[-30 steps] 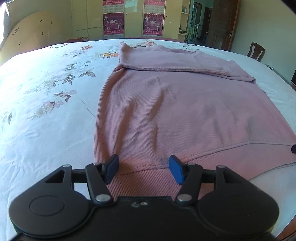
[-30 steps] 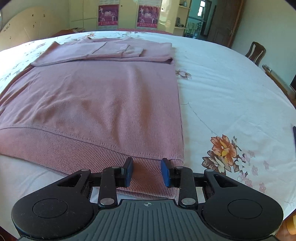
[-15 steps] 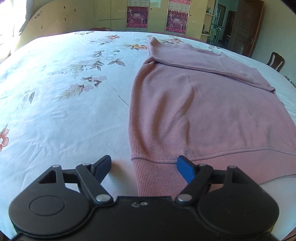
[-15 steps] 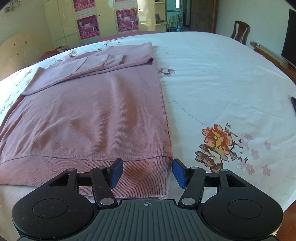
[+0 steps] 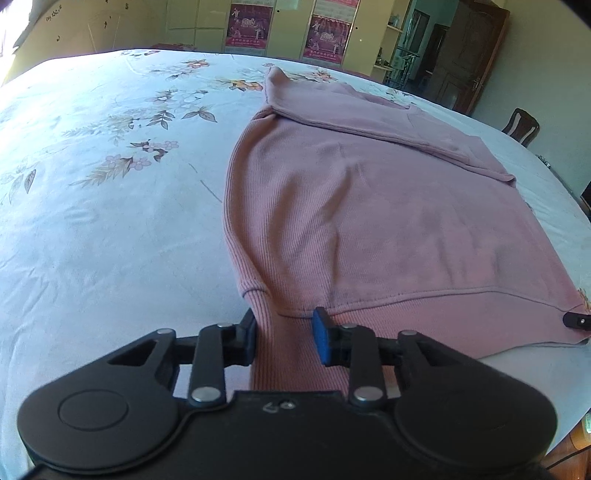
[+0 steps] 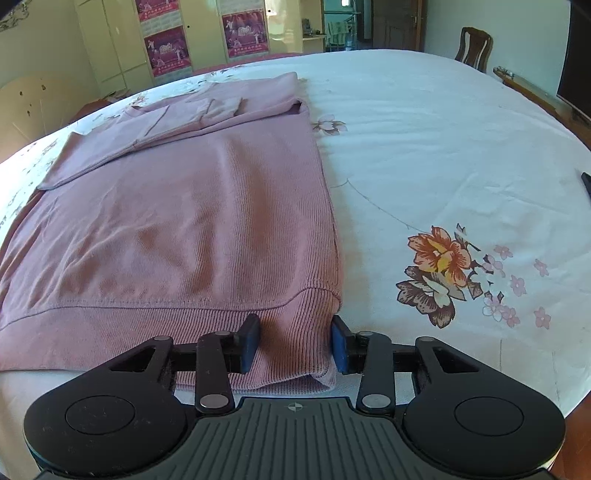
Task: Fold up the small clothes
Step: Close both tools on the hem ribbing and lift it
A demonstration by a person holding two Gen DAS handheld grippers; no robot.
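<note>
A pink knit sweater lies flat on a floral bedsheet, sleeves folded across its far end; it also shows in the right wrist view. My left gripper is open, its blue-padded fingers straddling the ribbed hem at the sweater's near left corner. My right gripper is open, its fingers straddling the ribbed hem at the near right corner. The hem cloth bunches a little between each pair of fingers.
The white sheet with flower prints covers the bed. A wooden chair stands at the far right. Cupboards with posters line the back wall. The other gripper's tip shows at the right edge.
Both grippers have moved to the sweater's near corners. The left jaws have narrowed around the hem. The hem corners are slightly bunched between the fingers.
</note>
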